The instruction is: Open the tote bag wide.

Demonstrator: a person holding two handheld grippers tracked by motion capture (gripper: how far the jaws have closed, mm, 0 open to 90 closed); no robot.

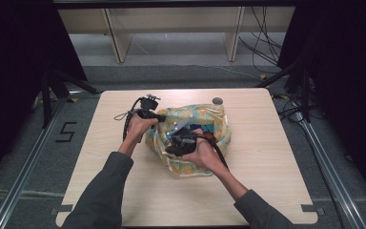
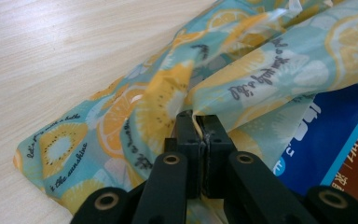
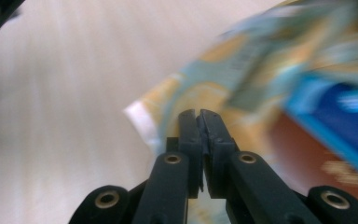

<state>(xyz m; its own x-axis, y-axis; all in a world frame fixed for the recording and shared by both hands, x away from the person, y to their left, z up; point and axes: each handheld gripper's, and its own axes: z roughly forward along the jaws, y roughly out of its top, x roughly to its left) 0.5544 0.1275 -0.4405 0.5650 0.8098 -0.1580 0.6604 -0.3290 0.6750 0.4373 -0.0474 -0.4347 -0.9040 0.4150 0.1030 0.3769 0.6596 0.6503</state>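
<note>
A soft bag [image 1: 198, 112] printed with lemon and kiwi slices lies in the middle of the wooden table [image 1: 267, 157]. My left gripper [image 1: 160, 118] is at the bag's far left rim. In the left gripper view it [image 2: 198, 122] is shut on a fold of the bag's fabric [image 2: 144, 107]. A blue Oreo packet [image 2: 340, 135] lies inside the mouth of the bag. My right gripper [image 1: 171, 142] hovers over the bag's near left side. The right gripper view is blurred. There its jaws [image 3: 198, 114] are together in front of the bag's edge [image 3: 205, 88] and the blue packet [image 3: 349, 112].
A small dark round disc [image 1: 218, 100] sits on the table just behind the bag. Bare tabletop surrounds the bag on all sides. Beyond the far edge stand pale shelf uprights [image 1: 116, 43] and loose cables [image 1: 262, 43] on the floor.
</note>
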